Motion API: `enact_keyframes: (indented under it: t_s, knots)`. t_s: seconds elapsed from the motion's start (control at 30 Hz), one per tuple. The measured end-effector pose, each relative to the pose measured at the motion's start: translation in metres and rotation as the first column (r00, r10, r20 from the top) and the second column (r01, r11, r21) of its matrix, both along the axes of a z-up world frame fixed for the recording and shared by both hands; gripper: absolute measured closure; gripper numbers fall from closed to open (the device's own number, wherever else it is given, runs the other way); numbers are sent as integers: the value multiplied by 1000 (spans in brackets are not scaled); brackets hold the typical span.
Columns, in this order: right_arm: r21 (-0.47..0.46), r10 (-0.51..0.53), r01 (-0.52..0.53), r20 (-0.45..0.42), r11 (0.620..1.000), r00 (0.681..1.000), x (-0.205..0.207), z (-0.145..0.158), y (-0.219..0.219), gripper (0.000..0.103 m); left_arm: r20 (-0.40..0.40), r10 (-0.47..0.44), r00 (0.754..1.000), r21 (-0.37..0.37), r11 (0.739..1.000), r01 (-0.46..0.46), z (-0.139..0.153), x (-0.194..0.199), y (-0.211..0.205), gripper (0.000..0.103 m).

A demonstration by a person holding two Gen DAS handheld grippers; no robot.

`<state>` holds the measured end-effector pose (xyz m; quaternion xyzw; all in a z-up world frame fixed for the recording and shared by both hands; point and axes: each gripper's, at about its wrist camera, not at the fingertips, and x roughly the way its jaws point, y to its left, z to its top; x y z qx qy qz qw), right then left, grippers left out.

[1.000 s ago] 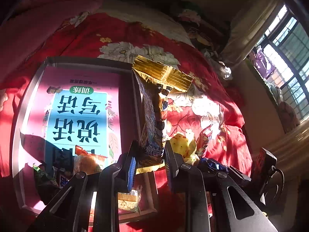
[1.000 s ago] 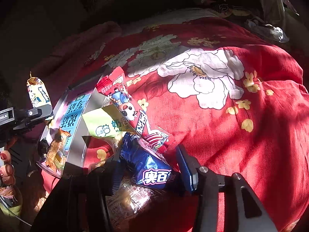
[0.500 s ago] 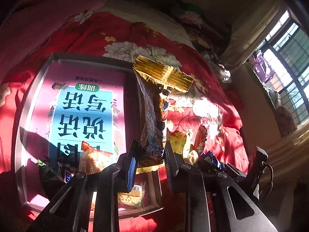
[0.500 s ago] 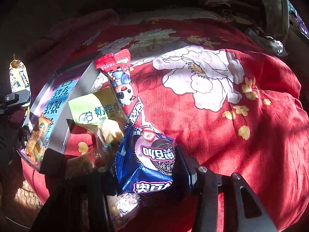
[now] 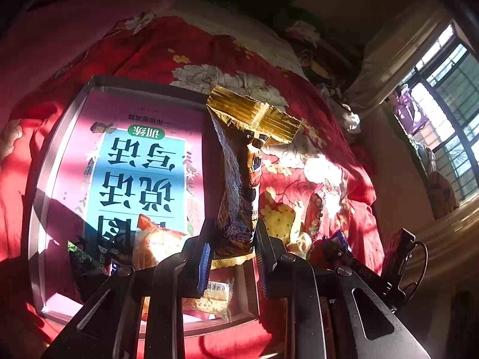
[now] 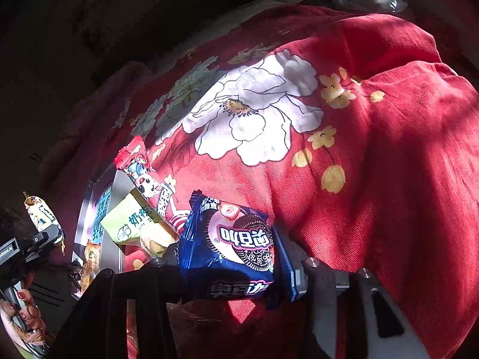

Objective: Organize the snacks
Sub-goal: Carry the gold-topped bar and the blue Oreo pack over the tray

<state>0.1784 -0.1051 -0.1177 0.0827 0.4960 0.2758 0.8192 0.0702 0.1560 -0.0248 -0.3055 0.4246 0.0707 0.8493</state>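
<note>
My left gripper [image 5: 232, 239] is shut on a tall gold-topped snack packet [image 5: 241, 173] and holds it upright above the right edge of a grey tray [image 5: 39, 185]. The tray holds a pink and blue book and several snacks, among them an orange packet [image 5: 155, 242]. My right gripper [image 6: 230, 257] is shut on a blue Oreo packet [image 6: 230, 245], lifted above the red floral bedspread. A red cartoon packet [image 6: 146, 176] and a yellow-green packet [image 6: 134, 218] lie beside the tray. The left gripper and its snack show at the far left of the right wrist view [image 6: 42, 218].
A red floral bedspread [image 6: 374, 155] covers the bed. A pink blanket [image 5: 74, 9] lies at the back left. A window and curtain [image 5: 434, 89] are at the right. More loose snacks [image 5: 287, 224] lie right of the tray.
My right gripper has lifted the Oreo packet off the pile and risen with it. My left gripper has moved a little nearer over the tray, still holding the gold packet.
</note>
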Motion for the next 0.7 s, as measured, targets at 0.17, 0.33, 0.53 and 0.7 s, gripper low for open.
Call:
enact_keyframes:
  t_s: [0.17, 0.33, 0.53, 0.7]
  knots:
    - [-94, 54, -49, 48, 994, 997, -8, 4, 18, 54, 2, -3, 1000, -2, 1000, 3, 1, 0, -1, 77]
    - [218, 19, -7, -51, 976, 999, -1, 7, -13, 55, 19, 4, 1000, -5, 1000, -4, 6, -4, 1, 77]
    - [288, 71, -75, 25, 955, 997, -16, 35, 2, 55, 31, 19, 999, -1, 1000, -19, 12, -12, 9, 77]
    - [317, 138, -158, 85, 935, 987, -31, 57, 30, 55, 39, 39, 998, 0, 999, -39, 16, -22, 18, 77]
